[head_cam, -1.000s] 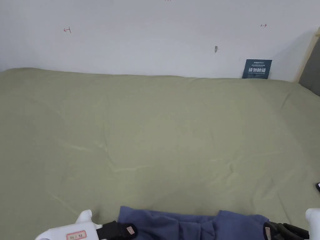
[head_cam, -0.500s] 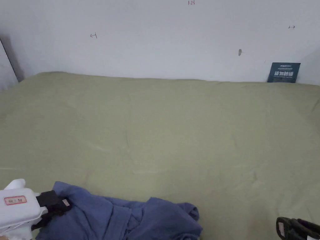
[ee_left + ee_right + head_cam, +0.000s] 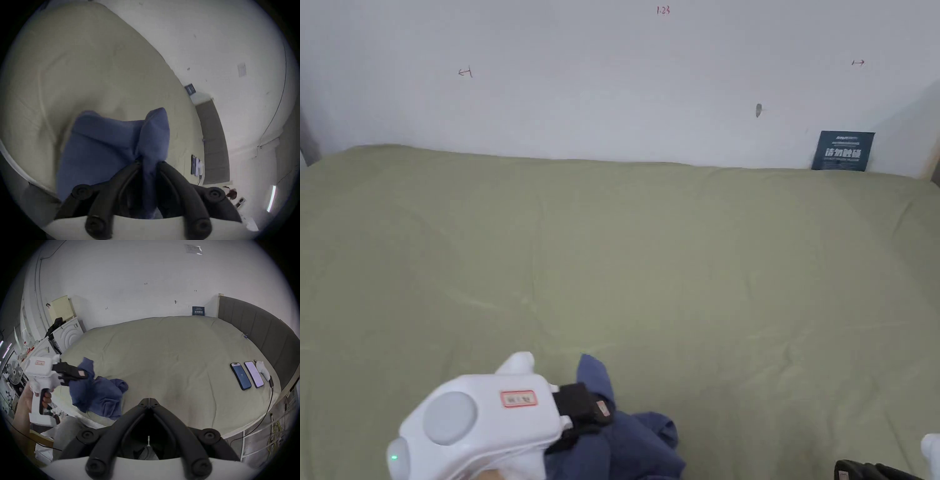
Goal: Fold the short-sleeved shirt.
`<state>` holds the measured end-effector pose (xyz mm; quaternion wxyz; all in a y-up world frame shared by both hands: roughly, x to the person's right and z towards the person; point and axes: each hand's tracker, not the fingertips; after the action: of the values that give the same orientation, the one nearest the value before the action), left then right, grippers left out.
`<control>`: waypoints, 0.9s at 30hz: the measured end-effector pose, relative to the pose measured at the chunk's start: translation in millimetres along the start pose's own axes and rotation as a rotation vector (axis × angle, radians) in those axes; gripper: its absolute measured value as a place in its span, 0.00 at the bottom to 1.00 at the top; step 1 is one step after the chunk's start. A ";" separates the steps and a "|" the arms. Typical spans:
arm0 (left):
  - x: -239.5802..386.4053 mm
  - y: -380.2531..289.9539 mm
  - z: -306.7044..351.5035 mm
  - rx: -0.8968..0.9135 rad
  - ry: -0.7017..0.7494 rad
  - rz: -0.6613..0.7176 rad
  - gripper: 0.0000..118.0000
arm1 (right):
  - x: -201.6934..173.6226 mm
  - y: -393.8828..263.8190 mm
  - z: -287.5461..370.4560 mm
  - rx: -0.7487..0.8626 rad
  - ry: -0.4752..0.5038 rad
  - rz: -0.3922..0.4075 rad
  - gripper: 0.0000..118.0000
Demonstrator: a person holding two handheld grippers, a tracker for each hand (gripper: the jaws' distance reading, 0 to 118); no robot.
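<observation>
The blue short-sleeved shirt (image 3: 631, 444) is bunched in a heap at the near edge of the green bed (image 3: 675, 262). My left gripper (image 3: 600, 409) is shut on a fold of the shirt (image 3: 151, 146) and holds it a little above the sheet; the cloth runs between its two jaws. From the right gripper view the left gripper (image 3: 81, 376) lifts one end while the rest of the shirt (image 3: 103, 394) sags onto the bed. My right gripper (image 3: 148, 400) is shut with nothing in it, to the right of the heap, its tip at the head view's bottom right (image 3: 850, 470).
Two phones (image 3: 246, 375) and a small white device (image 3: 262, 369) with a cable lie near the bed's right side, by the grey headboard (image 3: 259, 331). A dark sign (image 3: 842, 150) leans against the white wall. White appliances (image 3: 68, 335) stand left of the bed.
The right gripper has let go of the shirt and drawn back to the right. The left gripper has carried its end rightward, and the spread shirt has collapsed into a heap.
</observation>
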<state>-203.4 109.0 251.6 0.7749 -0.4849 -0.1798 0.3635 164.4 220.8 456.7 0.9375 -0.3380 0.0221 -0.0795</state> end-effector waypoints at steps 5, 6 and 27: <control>-1.2 -21.4 -47.8 -0.152 -0.059 -0.034 0.64 | 4.9 0.6 1.2 -0.002 -0.018 -0.011 0.00; -1.1 -22.7 -47.2 -0.157 -0.058 -0.029 0.73 | 4.5 0.1 1.4 -0.001 -0.019 -0.012 0.00; -56.6 -96.8 -119.5 -0.184 -0.258 0.014 0.01 | -9.1 2.3 3.0 -0.004 -0.002 0.023 0.00</control>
<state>-128.3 -32.6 285.6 0.6951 -0.5043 -0.3070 0.4103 156.0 225.9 457.5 0.9377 -0.3397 0.0254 -0.0683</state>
